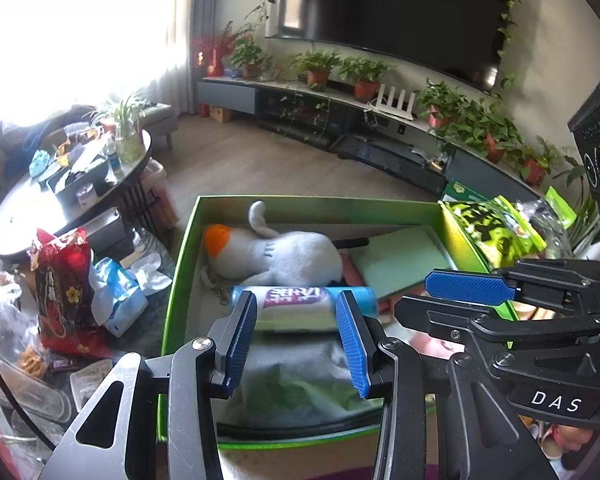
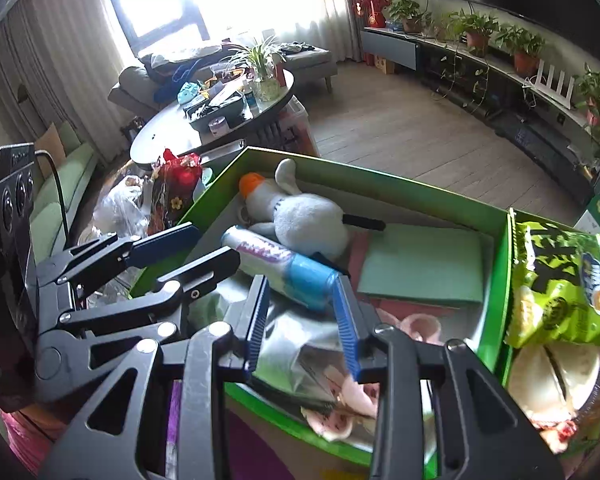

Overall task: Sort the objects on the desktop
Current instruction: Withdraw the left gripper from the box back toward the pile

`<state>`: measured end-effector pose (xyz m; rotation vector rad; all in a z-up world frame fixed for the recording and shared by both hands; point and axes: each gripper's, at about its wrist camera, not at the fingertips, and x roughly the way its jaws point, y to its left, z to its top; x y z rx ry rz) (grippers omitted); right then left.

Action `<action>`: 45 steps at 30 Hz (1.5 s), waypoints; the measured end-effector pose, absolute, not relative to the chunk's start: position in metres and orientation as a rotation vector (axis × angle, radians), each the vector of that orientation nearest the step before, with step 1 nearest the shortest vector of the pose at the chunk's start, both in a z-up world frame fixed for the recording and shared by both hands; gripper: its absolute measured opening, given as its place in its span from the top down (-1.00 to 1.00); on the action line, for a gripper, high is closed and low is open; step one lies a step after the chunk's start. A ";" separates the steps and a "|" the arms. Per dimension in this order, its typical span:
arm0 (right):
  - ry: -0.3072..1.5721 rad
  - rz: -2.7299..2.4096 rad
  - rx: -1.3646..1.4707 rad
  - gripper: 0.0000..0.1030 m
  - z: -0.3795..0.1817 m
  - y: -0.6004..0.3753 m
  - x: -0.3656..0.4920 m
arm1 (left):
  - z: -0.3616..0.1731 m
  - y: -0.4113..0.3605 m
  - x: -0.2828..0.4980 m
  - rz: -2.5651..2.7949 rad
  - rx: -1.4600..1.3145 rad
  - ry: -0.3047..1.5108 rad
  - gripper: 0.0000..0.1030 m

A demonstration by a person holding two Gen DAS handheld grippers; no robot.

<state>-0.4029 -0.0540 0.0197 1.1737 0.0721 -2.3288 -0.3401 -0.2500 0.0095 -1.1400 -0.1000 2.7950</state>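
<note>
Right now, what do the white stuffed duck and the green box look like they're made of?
White stuffed duck with orange beak: soft plush fabric, matte, with a fuzzy surface. Green box: probably cardboard with a glossy printed finish, judging by thin stiff walls that catch light.

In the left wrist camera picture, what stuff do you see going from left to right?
Red snack bag → blue-and-white packet → green box wall → plush toy → pale green pad → green snack bag.

Both black two-finger grippers tilt downward side by side: left gripper and right gripper, blue-padded fingers slightly parted.
</note>
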 end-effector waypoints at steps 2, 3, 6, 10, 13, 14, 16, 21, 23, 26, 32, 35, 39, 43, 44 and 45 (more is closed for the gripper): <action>0.102 -2.332 1.179 0.33 0.022 -0.050 -0.396 | 0.012 -0.246 -0.335 2.786 -1.128 -0.092 0.19; 0.114 -2.331 1.178 0.33 0.022 -0.048 -0.394 | 0.013 -0.243 -0.332 2.780 -1.128 -0.092 0.19; 0.150 -2.335 1.180 0.33 0.025 -0.041 -0.383 | 0.014 -0.235 -0.325 2.754 -1.129 -0.091 0.19; 0.191 -2.337 1.175 0.34 0.028 -0.030 -0.365 | 0.018 -0.221 -0.312 2.741 -1.112 -0.052 0.19; 0.204 -2.339 1.166 0.34 0.032 -0.023 -0.355 | 0.020 -0.213 -0.303 2.729 -1.117 -0.026 0.19; 0.201 -2.337 1.165 0.34 0.033 -0.021 -0.352 | 0.021 -0.210 -0.301 2.724 -1.119 -0.019 0.19; 0.195 -2.337 1.162 0.33 0.035 -0.016 -0.344 | 0.024 -0.207 -0.295 2.722 -1.120 -0.004 0.19; 0.184 -2.334 1.185 0.31 0.033 -0.002 -0.328 | 0.029 -0.198 -0.277 2.719 -1.120 0.011 0.19; 0.180 -2.335 1.197 0.31 0.029 0.006 -0.321 | 0.028 -0.192 -0.271 2.707 -1.126 0.020 0.19; 0.179 -2.337 1.229 0.30 0.020 0.016 -0.309 | 0.023 -0.180 -0.263 2.689 -1.146 0.054 0.19; 0.136 -2.340 1.329 0.19 -0.006 0.042 -0.305 | 0.006 -0.158 -0.251 2.619 -1.185 0.049 0.19; 0.094 -2.332 1.393 0.18 -0.021 0.051 -0.310 | -0.003 -0.153 -0.249 2.592 -1.205 -0.007 0.19; 0.074 -2.301 1.451 0.16 -0.037 0.053 -0.315 | -0.011 -0.153 -0.246 2.614 -1.204 -0.041 0.19; 0.052 -2.284 1.463 0.07 -0.041 0.050 -0.320 | -0.019 -0.157 -0.247 2.608 -1.222 -0.096 0.19; 0.044 -2.266 1.472 0.02 -0.042 0.048 -0.322 | -0.020 -0.159 -0.247 2.610 -1.231 -0.107 0.19; 0.043 -2.251 1.482 -0.07 -0.043 0.046 -0.323 | -0.022 -0.162 -0.247 2.622 -1.235 -0.123 0.19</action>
